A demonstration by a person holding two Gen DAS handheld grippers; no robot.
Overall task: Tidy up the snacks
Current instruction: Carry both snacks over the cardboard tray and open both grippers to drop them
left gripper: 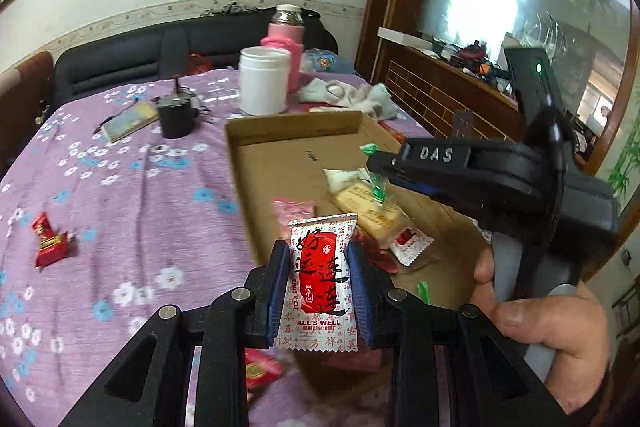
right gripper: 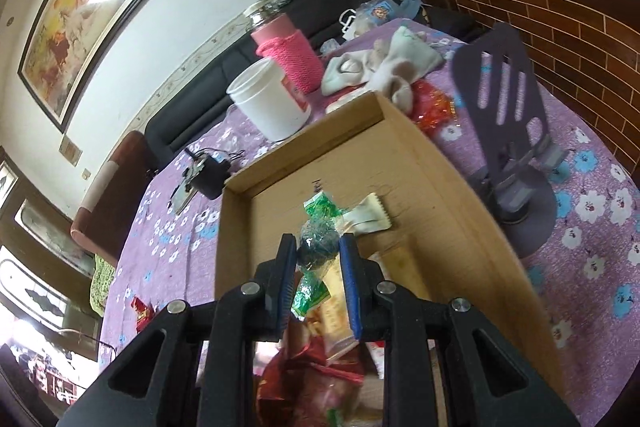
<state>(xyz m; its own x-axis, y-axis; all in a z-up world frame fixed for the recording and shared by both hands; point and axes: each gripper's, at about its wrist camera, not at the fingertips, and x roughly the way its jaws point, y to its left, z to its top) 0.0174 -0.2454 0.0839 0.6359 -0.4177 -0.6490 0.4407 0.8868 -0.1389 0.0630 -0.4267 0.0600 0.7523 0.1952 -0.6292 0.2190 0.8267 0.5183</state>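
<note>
Left gripper [left gripper: 319, 279] pinching white-red packet [left gripper: 320, 283], right gripper [right gripper: 318, 267] pinching green-wrapped candy [right gripper: 318, 247], both poised lower centre for cardboard tray [right gripper: 440, 163] deposit

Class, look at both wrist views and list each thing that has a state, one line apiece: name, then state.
Left tool: shut on the white and red snack packet, held upright.
Right tool: shut on the green-wrapped candy, above the box.
Cardboard box: open, several snacks inside.
White jar: upright, lid on.
Pink flask: upright, capped.

White wall with framed painting [right gripper: 88, 11], dark sofa [left gripper: 120, 59], brick-patterned wooden partition [right gripper: 560, 7]
</note>
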